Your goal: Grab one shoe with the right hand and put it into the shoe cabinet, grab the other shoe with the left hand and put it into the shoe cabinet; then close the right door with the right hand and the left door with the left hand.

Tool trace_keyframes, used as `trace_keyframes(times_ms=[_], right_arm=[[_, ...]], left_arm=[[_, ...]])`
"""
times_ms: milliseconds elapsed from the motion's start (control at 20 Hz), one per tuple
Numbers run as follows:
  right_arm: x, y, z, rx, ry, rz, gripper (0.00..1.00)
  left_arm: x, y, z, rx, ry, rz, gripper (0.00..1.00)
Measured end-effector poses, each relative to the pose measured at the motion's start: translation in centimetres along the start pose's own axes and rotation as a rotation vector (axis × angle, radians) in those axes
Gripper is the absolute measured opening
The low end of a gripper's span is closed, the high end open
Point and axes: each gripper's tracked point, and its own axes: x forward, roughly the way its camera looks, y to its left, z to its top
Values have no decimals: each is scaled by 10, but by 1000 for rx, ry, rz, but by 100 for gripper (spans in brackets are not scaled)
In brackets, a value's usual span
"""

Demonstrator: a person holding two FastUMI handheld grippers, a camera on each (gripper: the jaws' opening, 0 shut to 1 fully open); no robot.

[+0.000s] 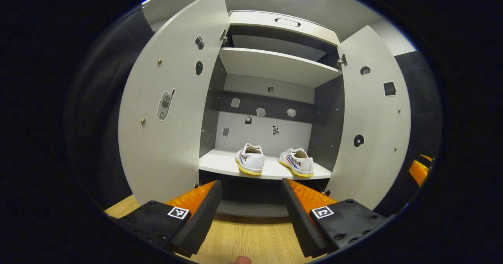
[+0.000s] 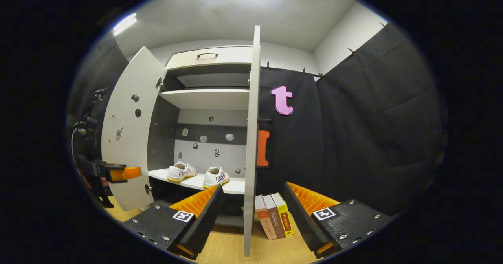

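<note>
Fingers of the left gripper (image 1: 251, 213) and right gripper (image 2: 253, 217) stand apart, ribbed and wedge-shaped, holding nothing. Two white canvas shoes with yellow soles (image 1: 250, 160) (image 1: 297, 162) sit on the smooth grey shoe cabinet's (image 1: 275, 65) lower shelf, near its front edge. Both flat doors (image 1: 173, 107) (image 1: 373, 114) stand open; the right door partly hides the leaning books (image 2: 274, 220).

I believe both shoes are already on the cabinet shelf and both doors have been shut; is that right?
Not quite: the doors are not shut. In the left gripper view the left door and right door both stand wide open. The rest holds: both shoes sit on the cabinet's lower shelf.
</note>
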Motion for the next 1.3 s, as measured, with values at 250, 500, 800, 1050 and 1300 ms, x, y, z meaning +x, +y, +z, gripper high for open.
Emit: trace_keyframes(times_ms=[250, 500, 800, 1050, 1300], right_arm=[[43, -74, 48, -16, -68, -105, 98], [97, -96, 57, -31, -19, -135, 94], [107, -85, 55, 17, -5, -121, 92], [104, -77, 58, -28, -8, -134, 89], [100, -43, 58, -10, 3, -88, 88]], left_arm=[[-42, -4, -38, 39, 0, 22, 97], [-65, -12, -55, 33, 23, 10, 97], [-74, -4, -60, 6, 33, 27, 97], [-77, 2, -56, 2, 19, 26, 97], [-75, 4, -53, -20, 7, 17, 97]])
